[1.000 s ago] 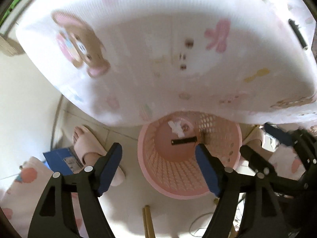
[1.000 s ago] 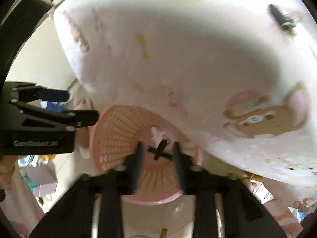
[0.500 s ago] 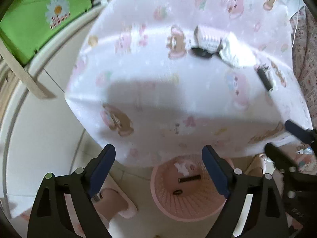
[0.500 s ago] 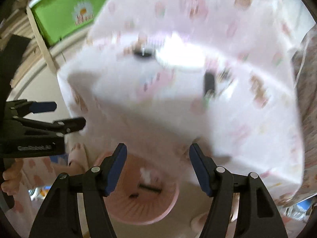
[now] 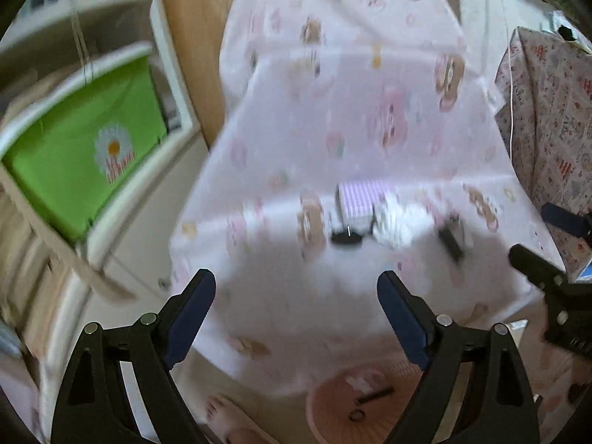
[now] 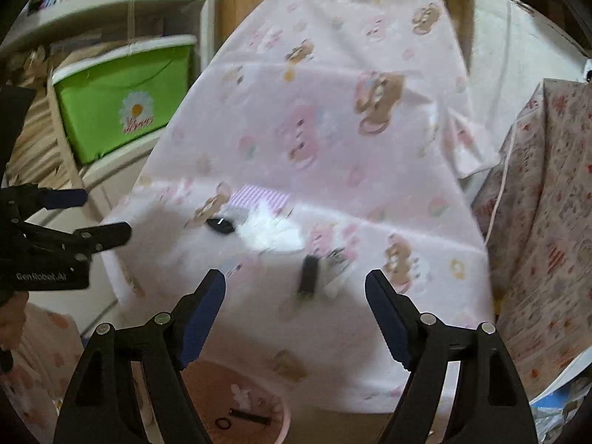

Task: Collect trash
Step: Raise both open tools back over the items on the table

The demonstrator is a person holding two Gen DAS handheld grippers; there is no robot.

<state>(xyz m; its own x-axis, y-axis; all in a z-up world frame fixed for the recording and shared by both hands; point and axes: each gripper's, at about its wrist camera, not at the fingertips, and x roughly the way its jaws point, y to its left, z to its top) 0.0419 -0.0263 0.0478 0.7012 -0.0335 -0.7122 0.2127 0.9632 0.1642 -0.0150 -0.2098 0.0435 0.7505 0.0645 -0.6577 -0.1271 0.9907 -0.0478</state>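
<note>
Soft daylight, heavy motion blur, fisheye-warped edges.

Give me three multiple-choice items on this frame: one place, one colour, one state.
1. Where is the pink basket?
A. on the floor below the table's near edge
B. on the table
C. on the shelf

2. What colour is the storage bin with the daisy?
A. blue
B. green
C. red

3. How are the left gripper and right gripper?
A. both open, empty
B. both shut
C. one holds the crumpled tissue

Key: 1 A, it shows under the tablecloth's hanging edge. 2 B, bright green front. 3 A, jaws spread, having just been opening, nothing between them; the tissue lies on the cloth.
</note>
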